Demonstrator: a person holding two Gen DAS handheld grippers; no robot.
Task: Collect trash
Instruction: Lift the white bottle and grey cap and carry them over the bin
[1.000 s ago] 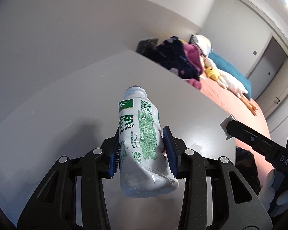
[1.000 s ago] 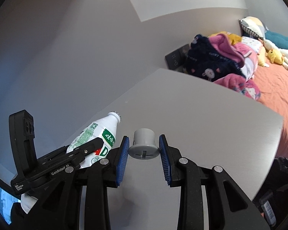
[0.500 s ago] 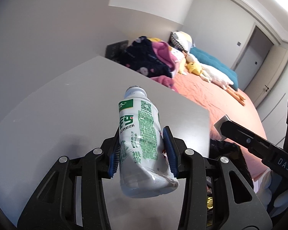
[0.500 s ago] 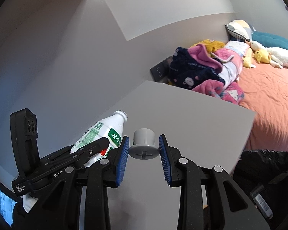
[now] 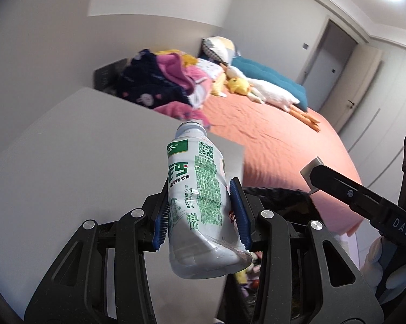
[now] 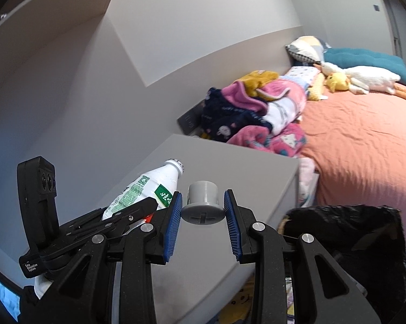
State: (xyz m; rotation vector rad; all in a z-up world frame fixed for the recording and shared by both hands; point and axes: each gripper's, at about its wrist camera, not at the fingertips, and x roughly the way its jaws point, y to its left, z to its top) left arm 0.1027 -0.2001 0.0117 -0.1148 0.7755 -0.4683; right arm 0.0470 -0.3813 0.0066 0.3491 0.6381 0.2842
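My left gripper (image 5: 200,213) is shut on a crumpled white plastic bottle (image 5: 200,197) with a green label, held in the air above the right edge of the grey table (image 5: 81,162); the bottle also shows in the right wrist view (image 6: 146,189). My right gripper (image 6: 203,213) is shut on a small grey cap-like piece (image 6: 203,202), held beside the left gripper. A black trash bag (image 6: 346,240) stands open beside the table, below and to the right of both grippers; it also shows in the left wrist view (image 5: 281,197).
An orange bed (image 5: 278,140) lies beyond the table, with piled clothes (image 6: 259,110), plush toys (image 5: 259,91) and a teal pillow (image 6: 365,59). A dark device (image 5: 105,78) stands against the wall. Colourful trash shows inside the bag (image 5: 246,272).
Both grippers have moved to the right with their objects, from over the table toward its right edge. The black bag and the bed have come more into view.
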